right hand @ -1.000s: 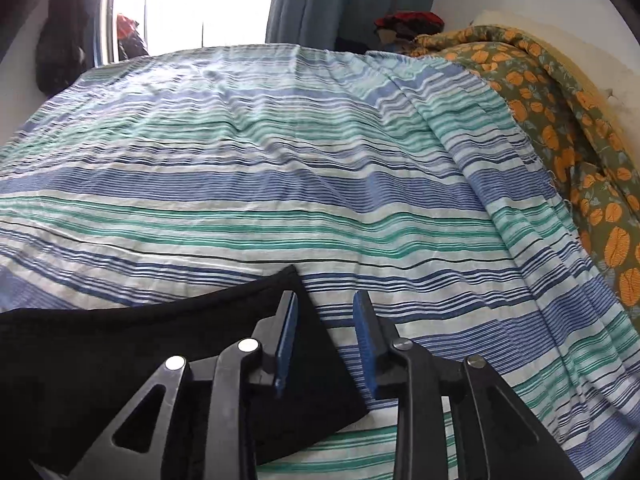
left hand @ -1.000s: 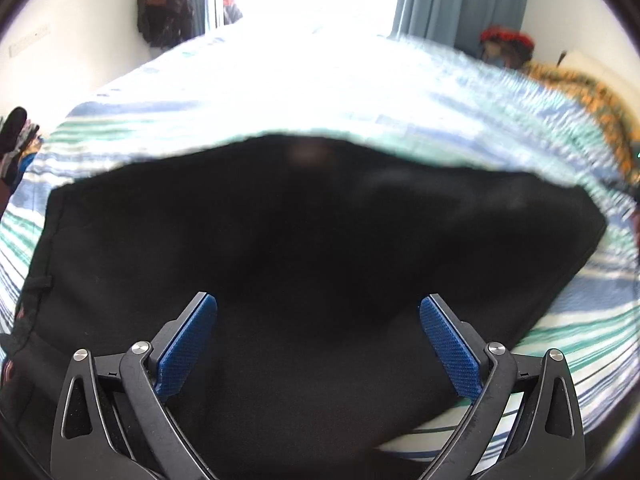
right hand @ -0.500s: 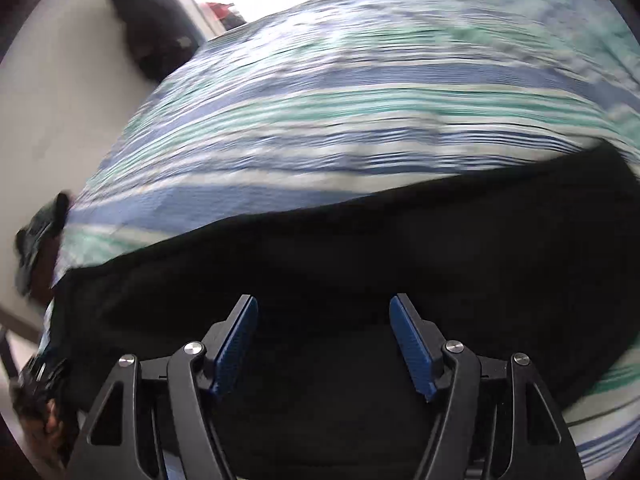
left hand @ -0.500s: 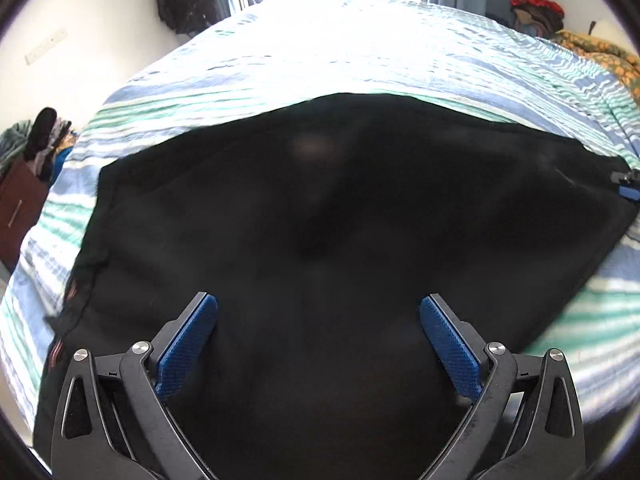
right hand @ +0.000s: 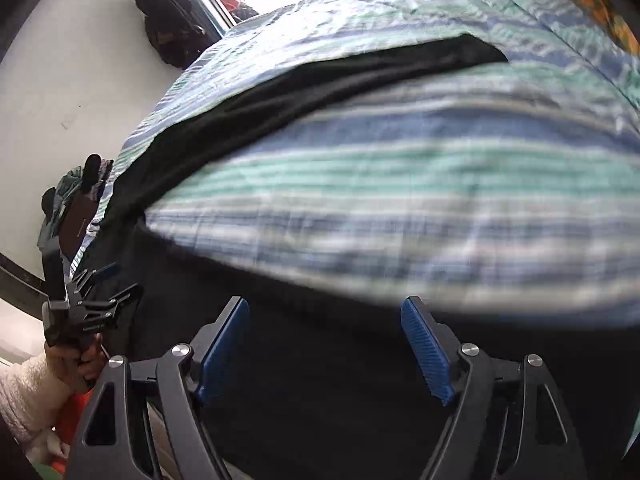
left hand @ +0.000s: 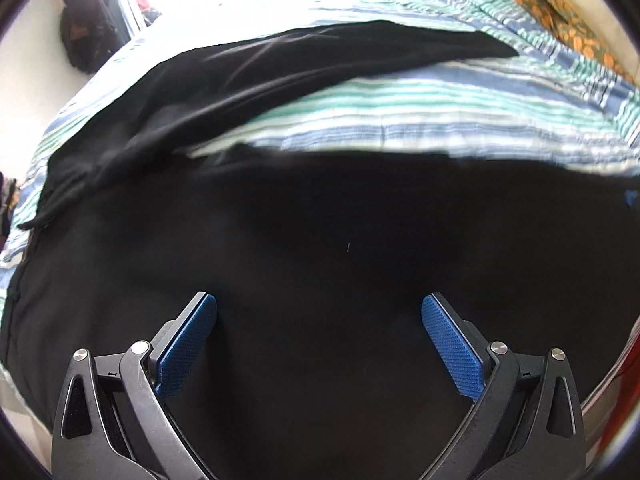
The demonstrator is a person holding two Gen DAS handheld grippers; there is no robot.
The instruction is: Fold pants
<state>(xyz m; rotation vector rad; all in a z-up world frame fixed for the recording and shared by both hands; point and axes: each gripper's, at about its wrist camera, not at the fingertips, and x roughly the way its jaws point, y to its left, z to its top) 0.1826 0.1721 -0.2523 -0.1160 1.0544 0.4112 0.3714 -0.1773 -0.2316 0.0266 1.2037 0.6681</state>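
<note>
Black pants (left hand: 320, 240) are spread on the bed (left hand: 400, 116), on the striped sheet. From here they look unfolded: the two legs lie apart in a V, one running away toward the far side (left hand: 320, 60), the other close under both cameras, striped sheet showing between them. Left claw (left hand: 318, 336) is wide open over the near black cloth, nothing between its blue pads (left hand: 188, 344). Right claw (right hand: 324, 344) is also well open, empty, over the near leg; its view is motion-blurred, so whether it touches the fabric I can't tell. The left claw also shows in the right view at the waist end of the pants (right hand: 92, 296), with the person's hand (right hand: 76, 364) on its grip. Judgement: fold is at the very start, no completed fold visible. Still to do: bring one leg onto the other, then fold lengthwise. Orange patterned blanket (left hand: 540, 4) sits at the bed's far right, clear of the pants.
</note>
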